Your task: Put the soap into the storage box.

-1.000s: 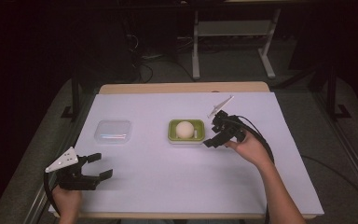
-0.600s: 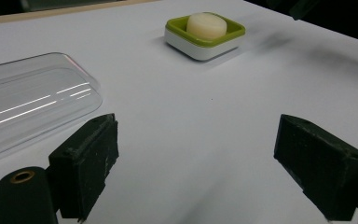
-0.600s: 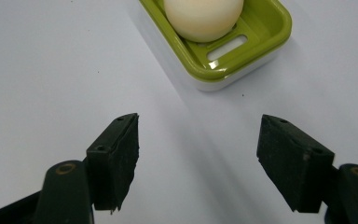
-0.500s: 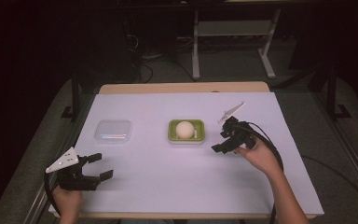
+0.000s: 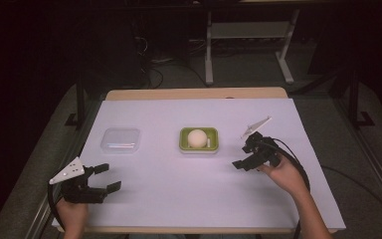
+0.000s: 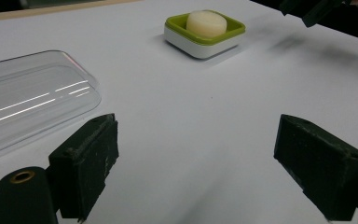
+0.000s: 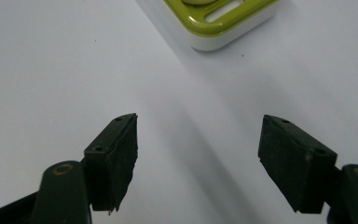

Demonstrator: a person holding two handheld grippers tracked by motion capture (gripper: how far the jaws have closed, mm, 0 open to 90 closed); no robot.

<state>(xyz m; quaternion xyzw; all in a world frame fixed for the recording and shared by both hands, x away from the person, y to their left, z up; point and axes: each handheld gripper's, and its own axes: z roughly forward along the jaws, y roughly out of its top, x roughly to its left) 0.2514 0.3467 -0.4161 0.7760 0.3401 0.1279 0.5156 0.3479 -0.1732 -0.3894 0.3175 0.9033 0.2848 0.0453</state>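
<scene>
A: Largest first. Table [image 5: 144, 209], covered in a white sheet, takes the middle of the high view. Nothing on it but three things.

B: Next in size?

A: Clear plastic lid [image 5: 121, 140], left of centre, lying flat. Then the green soap dish [image 5: 199, 148], centre of the frame, with a round pale soap bar [image 5: 197, 137] resting inside it.

B: Grippers?

A: Left gripper [image 5: 98, 180] at lower left, jaws spread wide, nothing between them; in the left gripper view the lid sits at the left edge just past its jaw. Right gripper [image 5: 243, 158] at right of centre, jaws apart and empty; they have just been opening a little further.

B: The relation that matters?

A: The dish lies to the left of the right gripper in the high view, near but apart. In the right gripper view the dish corner [image 7: 223, 28] sits at the top, ahead of the jaws and slightly right of their midline. Dish long axis runs left-right across the frame. The right hand [image 5: 284, 174] is clearly nearer the dish; the left is nearer the lid.

B: Judgement?

A: Lid likely goes onto the dish; the left gripper is better placed to fetch it.
</scene>
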